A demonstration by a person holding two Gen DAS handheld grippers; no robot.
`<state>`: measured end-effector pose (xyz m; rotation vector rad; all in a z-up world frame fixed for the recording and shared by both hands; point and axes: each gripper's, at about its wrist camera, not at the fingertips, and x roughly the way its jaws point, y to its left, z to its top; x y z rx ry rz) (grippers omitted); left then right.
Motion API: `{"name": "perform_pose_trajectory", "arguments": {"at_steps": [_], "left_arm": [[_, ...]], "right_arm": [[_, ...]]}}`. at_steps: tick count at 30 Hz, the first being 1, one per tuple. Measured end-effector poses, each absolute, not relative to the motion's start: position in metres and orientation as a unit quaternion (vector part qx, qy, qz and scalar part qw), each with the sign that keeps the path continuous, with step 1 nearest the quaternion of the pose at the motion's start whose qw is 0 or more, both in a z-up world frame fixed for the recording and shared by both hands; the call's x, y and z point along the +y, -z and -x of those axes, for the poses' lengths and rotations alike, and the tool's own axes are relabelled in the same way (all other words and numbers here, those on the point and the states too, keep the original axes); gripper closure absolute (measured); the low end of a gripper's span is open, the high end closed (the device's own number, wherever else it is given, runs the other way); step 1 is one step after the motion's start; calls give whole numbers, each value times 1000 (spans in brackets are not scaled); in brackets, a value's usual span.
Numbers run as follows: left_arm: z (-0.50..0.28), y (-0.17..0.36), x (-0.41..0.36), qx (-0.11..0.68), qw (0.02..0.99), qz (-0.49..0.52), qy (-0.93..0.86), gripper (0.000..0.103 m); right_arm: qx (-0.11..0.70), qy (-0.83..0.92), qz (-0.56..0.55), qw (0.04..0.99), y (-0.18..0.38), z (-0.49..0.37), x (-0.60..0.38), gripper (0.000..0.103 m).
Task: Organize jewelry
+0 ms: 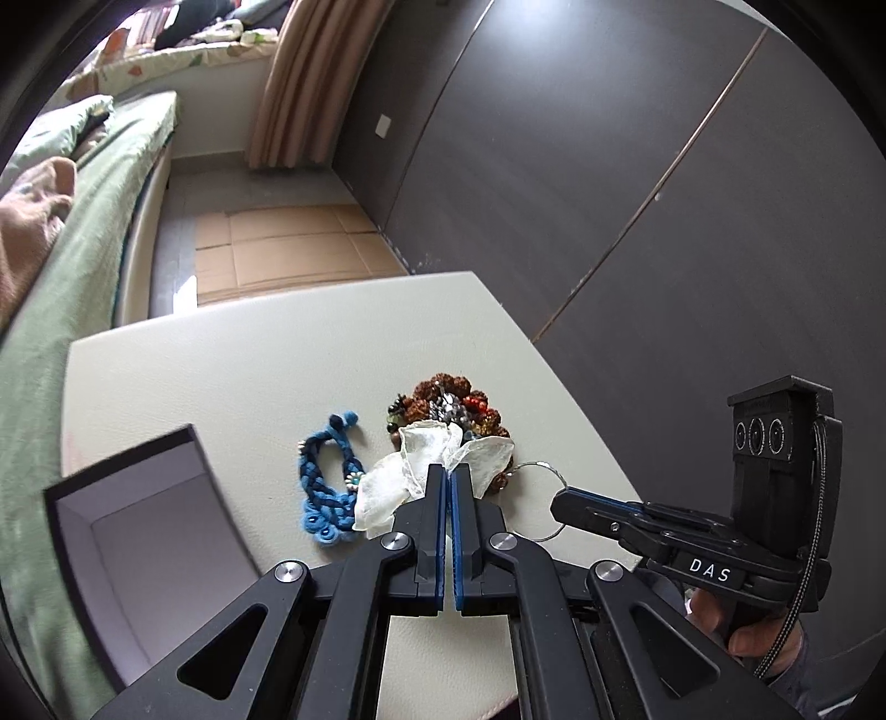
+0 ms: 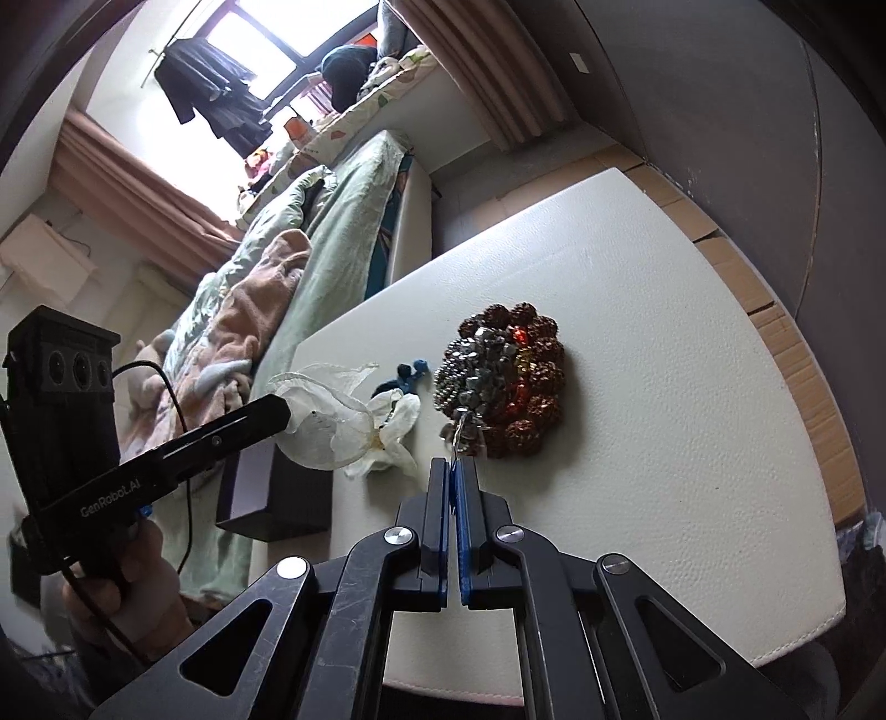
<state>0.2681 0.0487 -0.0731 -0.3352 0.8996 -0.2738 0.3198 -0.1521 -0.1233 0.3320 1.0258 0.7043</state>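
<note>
The left gripper is clenched on the white pouch, held just above the table. The open box, the likely target, lies left of that pouch and nearer this hand. The right gripper is clamped on a wire ring right of the pouch, trailing from the bead pile. A blue necklace lies between pouch and box.

A home bedroom: a bed with green bedding at the left, curtains by a bright window, dark wardrobe doors.
</note>
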Motion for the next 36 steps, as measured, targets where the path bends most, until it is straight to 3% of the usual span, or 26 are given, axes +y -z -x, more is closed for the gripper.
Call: {"name": "perform_pose_trajectory", "arguments": {"at_steps": [12, 20, 21, 23, 25, 26, 27, 36], "left_arm": [[-226, 16, 105, 374, 905, 179, 94, 102], [-216, 30, 145, 391, 896, 204, 56, 101], [-217, 35, 152, 400, 887, 222, 60, 97], [-219, 45, 162, 420, 867, 259, 65, 78], [-217, 53, 171, 424, 858, 283, 63, 23], [-213, 53, 175, 415, 862, 287, 56, 16], [-207, 52, 180, 401, 869, 286, 45, 11], [-171, 56, 219, 386, 875, 291, -19, 11]], "right_arm": [[444, -385, -144, 797, 76, -298, -99, 99], [438, -408, -119, 792, 62, -286, -56, 99], [438, -409, -115, 792, 62, -284, -52, 99], [440, -412, -110, 790, 61, -282, -44, 99], [438, -416, -107, 790, 59, -278, -38, 99], [437, -418, -106, 789, 58, -276, -36, 99], [436, -420, -104, 789, 57, -275, -33, 99], [449, -439, -100, 772, 60, -275, -4, 99]]}}
